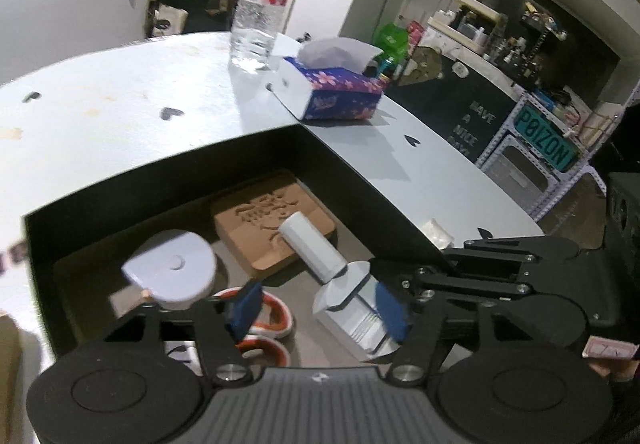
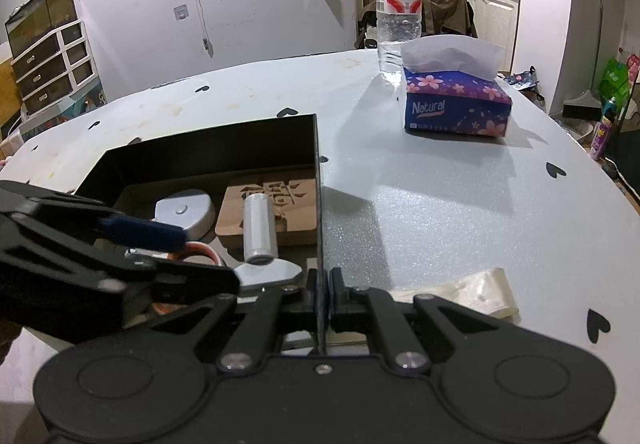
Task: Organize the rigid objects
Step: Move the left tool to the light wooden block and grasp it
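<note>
White tabletop with small black heart marks fills both views, and a black box stands open on it. Nearest in the left wrist view, the left gripper hangs over the box with its blue pads apart and nothing pressed between them; a grey brush-like tool lies just below the gap, its round handle pointing away. Only this view shows the tool's ribbed head, and the orange-and-white rings show more fully here. In the right wrist view the right gripper is clamped on the box's right wall, jaws nearly together with the thin wall between them; the left gripper enters from the left. Only this view shows the pale crumpled strip on the table beside the right gripper. Deeper in the box lie a grey heart-shaped case and a tan block carved with characters too blurred to read. Farther off sits a tissue box reading "Natural", with a water bottle just behind it, its red label in characters I cannot read. Beyond the table, the left view alone shows a teal sign reading "POIZON" and a dark board with "HAVE A NICE".
</note>
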The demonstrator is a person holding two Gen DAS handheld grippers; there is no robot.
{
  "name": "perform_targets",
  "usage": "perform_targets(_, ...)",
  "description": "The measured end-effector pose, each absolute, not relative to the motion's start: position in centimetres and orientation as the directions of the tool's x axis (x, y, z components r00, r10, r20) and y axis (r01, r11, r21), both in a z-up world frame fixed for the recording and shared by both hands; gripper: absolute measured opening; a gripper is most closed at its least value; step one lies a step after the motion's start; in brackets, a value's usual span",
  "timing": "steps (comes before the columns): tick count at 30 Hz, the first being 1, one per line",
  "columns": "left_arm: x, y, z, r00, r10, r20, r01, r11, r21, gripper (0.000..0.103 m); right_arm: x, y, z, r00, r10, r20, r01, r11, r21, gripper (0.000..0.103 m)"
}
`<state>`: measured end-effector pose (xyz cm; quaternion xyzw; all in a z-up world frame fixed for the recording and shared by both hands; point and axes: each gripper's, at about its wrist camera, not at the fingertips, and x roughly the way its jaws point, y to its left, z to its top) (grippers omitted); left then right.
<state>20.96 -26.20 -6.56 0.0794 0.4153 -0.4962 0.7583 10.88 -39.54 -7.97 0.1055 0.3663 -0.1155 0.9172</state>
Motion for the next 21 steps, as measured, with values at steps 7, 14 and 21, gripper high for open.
perform_targets(7, 19.9, -24.0, -4.9, 0.25, -0.686, -0.683, 0.807, 0.537, -0.245, 0.093, 11.0, -39.5, -8.0, 0.704, -0.135, -0.697, 0.29, 0.951, 0.108, 0.005)
perform_targets(14, 18.5, -21.3, -3.0, 0.338, -0.694, -0.635, 0.792, 0.574, -0.206, 0.103, 11.0, -39.5, -8.0, 0.704, -0.135, -0.697, 0.291, 0.95, 0.109, 0.005)
perform_targets(21, 17.7, -18.3, -2.5, 0.421, -0.667, -0.615, 0.741, 0.644, -0.19, 0.103, 11.0, -39.5, -8.0, 0.704, -0.135, -0.697, 0.291, 0.95, 0.109, 0.005)
